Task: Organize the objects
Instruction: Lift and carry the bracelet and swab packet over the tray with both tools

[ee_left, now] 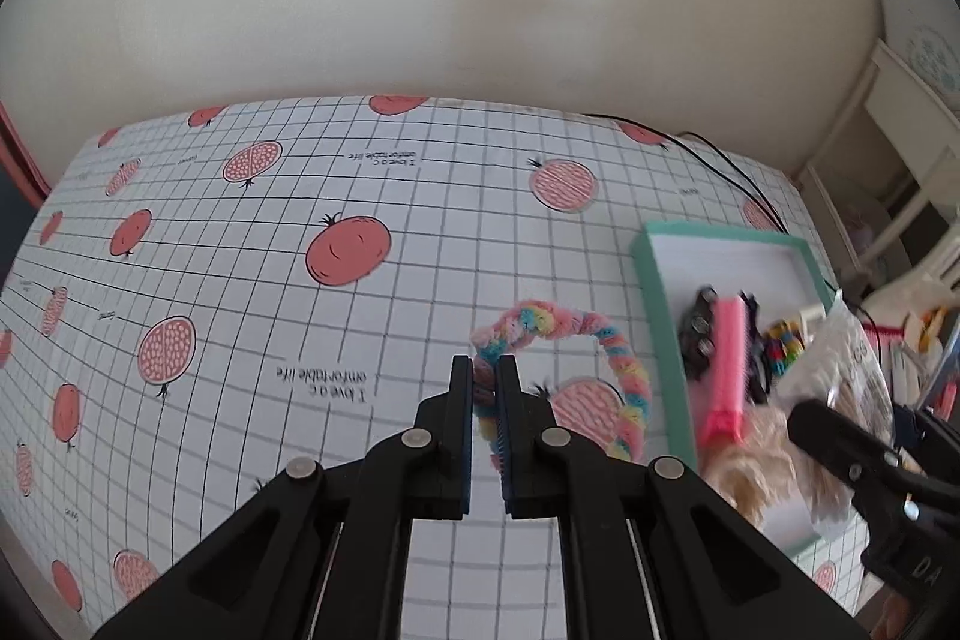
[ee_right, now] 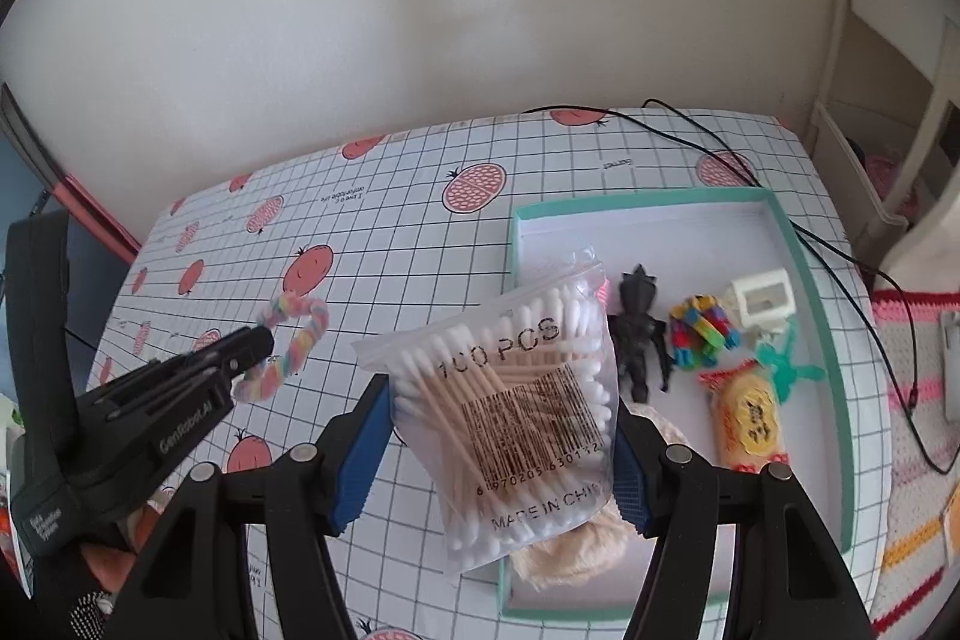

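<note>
Pinching one side of a fluffy pastel rainbow hair tie [ee_left: 606, 358], the left gripper [ee_left: 485, 370] has its jaws nearly closed, the loop's strand clamped between them while the rest of the ring lies on the tabletop [ee_left: 360, 340], which is covered with a white grid cloth printed with pomegranates. Just to the right of the hair tie stands a shallow teal-rimmed tray [ee_right: 840, 376] with a white floor. The right gripper [ee_right: 498, 436] is clenched on a clear zip bag of cotton swabs [ee_right: 516, 400] printed "100 PCS" with a barcode, holding it above the tray's left rim. Under the bag, inside the tray, lies a cream fluffy item [ee_right: 576, 550]. Further right in the tray sit a small black figure [ee_right: 642, 334], a multicoloured bead bracelet [ee_right: 702, 328], a small white box-like piece [ee_right: 762, 304], a teal clip-like piece [ee_right: 786, 364] and a yellow wrapped snack [ee_right: 750, 418]. A pink comb-like item [ee_left: 729, 370] shows in the left wrist view, blurred. A black cable [ee_right: 840, 244] trails across the tabletop behind the tray.
</note>
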`<act>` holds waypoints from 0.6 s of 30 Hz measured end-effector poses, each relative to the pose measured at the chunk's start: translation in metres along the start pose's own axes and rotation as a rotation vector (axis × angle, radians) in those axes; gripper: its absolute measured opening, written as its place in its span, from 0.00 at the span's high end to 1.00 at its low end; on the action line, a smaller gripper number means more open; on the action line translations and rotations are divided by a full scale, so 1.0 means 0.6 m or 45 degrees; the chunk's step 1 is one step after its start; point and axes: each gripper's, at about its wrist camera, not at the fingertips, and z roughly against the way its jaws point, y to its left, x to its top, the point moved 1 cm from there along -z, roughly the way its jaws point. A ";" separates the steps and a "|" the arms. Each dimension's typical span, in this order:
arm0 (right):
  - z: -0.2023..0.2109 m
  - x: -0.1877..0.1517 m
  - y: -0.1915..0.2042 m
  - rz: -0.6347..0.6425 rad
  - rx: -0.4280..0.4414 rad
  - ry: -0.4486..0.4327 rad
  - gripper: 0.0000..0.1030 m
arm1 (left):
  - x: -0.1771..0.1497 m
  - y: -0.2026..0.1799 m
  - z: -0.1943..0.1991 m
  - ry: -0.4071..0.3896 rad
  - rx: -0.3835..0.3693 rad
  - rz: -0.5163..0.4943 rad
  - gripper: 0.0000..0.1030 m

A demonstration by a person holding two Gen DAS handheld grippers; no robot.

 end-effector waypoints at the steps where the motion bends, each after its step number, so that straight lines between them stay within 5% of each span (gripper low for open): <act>1: 0.006 -0.004 -0.006 -0.002 -0.002 -0.006 0.35 | -0.004 -0.007 0.004 0.001 0.002 -0.008 0.93; 18: 0.066 -0.027 -0.162 -0.106 -0.142 -0.063 0.35 | -0.061 -0.184 0.004 -0.004 -0.095 -0.180 0.93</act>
